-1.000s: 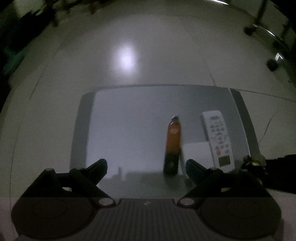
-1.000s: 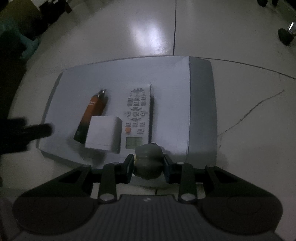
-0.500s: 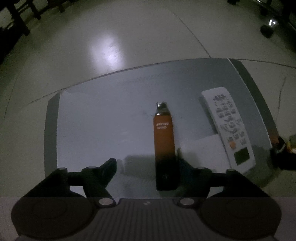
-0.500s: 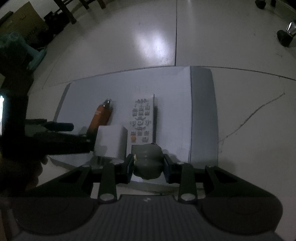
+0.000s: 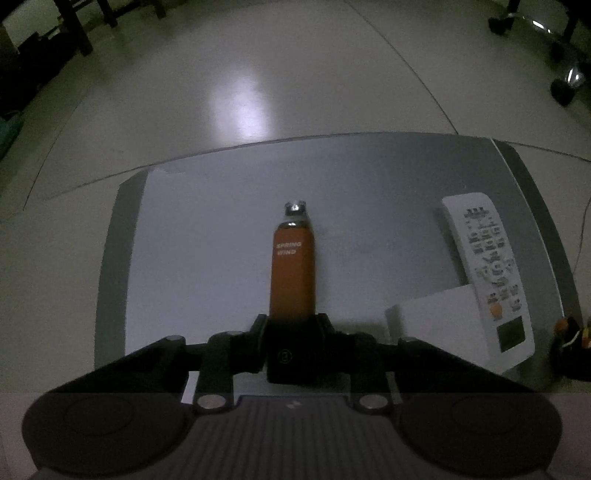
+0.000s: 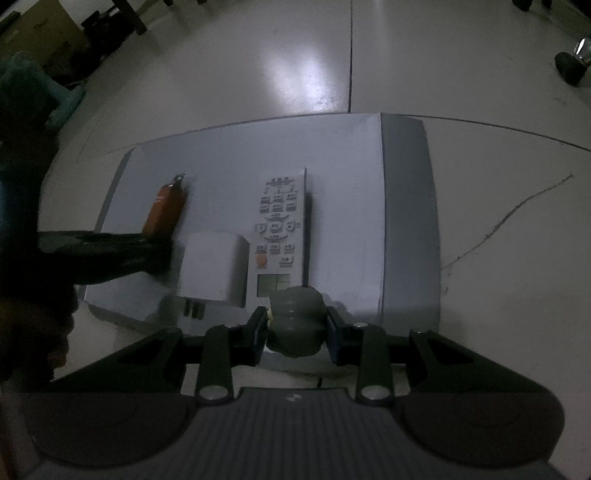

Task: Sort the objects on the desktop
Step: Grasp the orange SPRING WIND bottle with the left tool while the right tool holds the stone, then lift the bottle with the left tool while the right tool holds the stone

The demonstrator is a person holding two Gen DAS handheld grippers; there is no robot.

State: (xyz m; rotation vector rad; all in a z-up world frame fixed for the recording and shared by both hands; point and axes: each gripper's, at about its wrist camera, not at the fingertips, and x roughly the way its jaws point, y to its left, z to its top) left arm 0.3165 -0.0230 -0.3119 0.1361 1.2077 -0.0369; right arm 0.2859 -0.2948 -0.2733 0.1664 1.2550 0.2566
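Observation:
An orange and black spray bottle (image 5: 293, 273) lies on the grey table top (image 5: 207, 236), its silver tip pointing away. My left gripper (image 5: 293, 341) is shut on the bottle's black base end. The bottle also shows in the right wrist view (image 6: 165, 208), with the left gripper's dark fingers (image 6: 110, 245) across it. My right gripper (image 6: 296, 326) is shut on a grey rounded toy figure (image 6: 295, 321) held over the table's near edge. A white remote (image 6: 280, 230) and a white box (image 6: 212, 267) lie just beyond it.
The remote (image 5: 487, 273) and white box (image 5: 436, 328) lie at the table's right side in the left wrist view. Glossy floor surrounds the low table. Chair wheels (image 5: 565, 88) stand at the far right; dark furniture legs (image 5: 81, 33) at the far left.
My left gripper moved right and forward to the bottle and closed on its black end. My right gripper stayed shut on the grey figure, nearly still.

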